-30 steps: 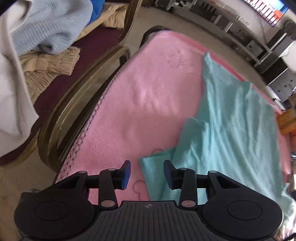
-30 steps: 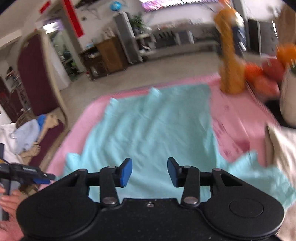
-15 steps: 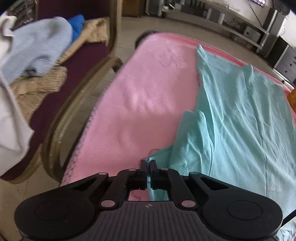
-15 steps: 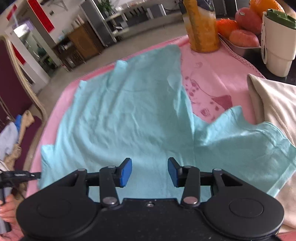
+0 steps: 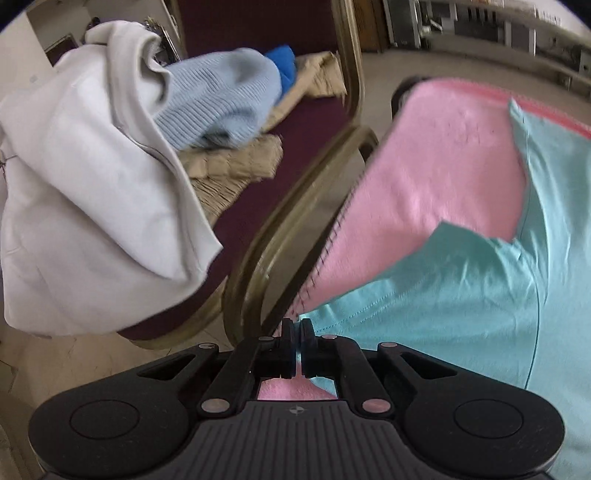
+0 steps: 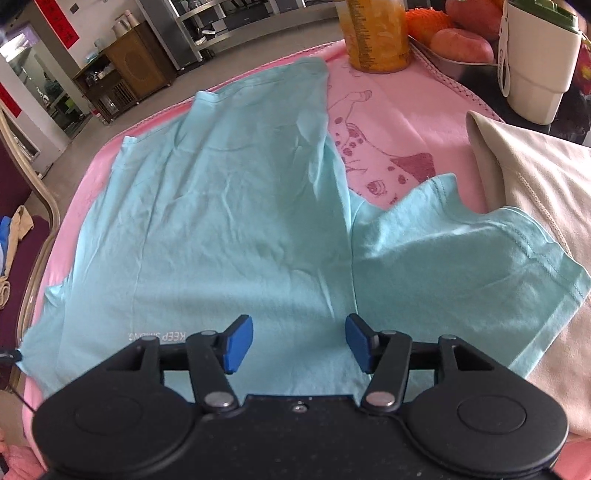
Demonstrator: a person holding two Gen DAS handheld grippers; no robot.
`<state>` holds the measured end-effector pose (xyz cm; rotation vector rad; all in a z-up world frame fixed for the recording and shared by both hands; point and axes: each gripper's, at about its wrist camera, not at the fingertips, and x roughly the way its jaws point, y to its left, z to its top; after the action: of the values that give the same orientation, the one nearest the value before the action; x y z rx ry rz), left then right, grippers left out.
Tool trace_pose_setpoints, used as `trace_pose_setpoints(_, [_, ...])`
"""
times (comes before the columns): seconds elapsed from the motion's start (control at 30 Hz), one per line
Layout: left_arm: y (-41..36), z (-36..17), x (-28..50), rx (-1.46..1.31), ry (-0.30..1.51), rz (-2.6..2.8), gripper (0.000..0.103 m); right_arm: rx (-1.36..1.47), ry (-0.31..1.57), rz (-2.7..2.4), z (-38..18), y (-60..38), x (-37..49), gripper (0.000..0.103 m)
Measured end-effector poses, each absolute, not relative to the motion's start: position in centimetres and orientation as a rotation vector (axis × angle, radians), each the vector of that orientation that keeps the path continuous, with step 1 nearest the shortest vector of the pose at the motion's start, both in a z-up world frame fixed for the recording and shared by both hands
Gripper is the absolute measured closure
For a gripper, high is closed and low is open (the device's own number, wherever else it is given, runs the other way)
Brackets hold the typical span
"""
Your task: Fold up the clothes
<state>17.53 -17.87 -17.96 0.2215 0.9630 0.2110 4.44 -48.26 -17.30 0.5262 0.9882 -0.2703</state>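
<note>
Here the turquoise T-shirt [image 6: 229, 206] lies spread out flat on the worktop [image 6: 399, 122], which is covered by a pink blanket printed with a spotted giraffe. The shirt's hem is at the far end, and small reversed lettering shows near the close edge. Its right sleeve [image 6: 472, 266] spreads out to the side and partly overlaps a folded cream garment [image 6: 535, 184] lying at the worktop's right edge.

The left gripper [image 5: 297, 332] sits at the near left corner of the worktop, its fingers pressed together on the edge of the shirt's left sleeve [image 5: 424, 288]. The right gripper [image 6: 299, 341] hovers over the near part of the shirt, its blue-padded fingers [image 6: 239, 343] standing apart with only flat cloth below them; they have just been opening wider and grip nothing.

Beyond the shirt, at the far right of the worktop, stand an orange-filled jar [image 6: 376, 33], a tray of fruit [image 6: 461, 44] and a white container with a green lid [image 6: 539, 62]. To the left of the worktop stands a chair [image 5: 295, 206] with a maroon seat, heaped with a white garment [image 5: 92, 184], a pale blue knit [image 5: 221, 99] and beige clothes [image 5: 236, 166].
</note>
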Motion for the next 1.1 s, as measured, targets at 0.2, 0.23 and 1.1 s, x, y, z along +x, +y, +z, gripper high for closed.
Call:
trace_pose_setpoints(0.2, [-17.8, -16.4, 15.0, 0.215, 0.915, 0.230, 0.082, 0.567, 0.865, -0.265, -14.9, -49.5, 1.8, 0.048])
trace_pose_setpoints(0.23, [-17.8, -15.9, 14.3, 0.184, 0.891, 0.188, 0.080, 0.584, 0.836, -0.258, -14.3, -49.8, 1.0, 0.048])
trace_pose_setpoints(1.1, [-22.7, -8.0, 14.5, 0.029, 0.700, -0.382, 0.082, 0.589, 0.582, -0.212, -6.4, -50.8, 2.6, 0.079])
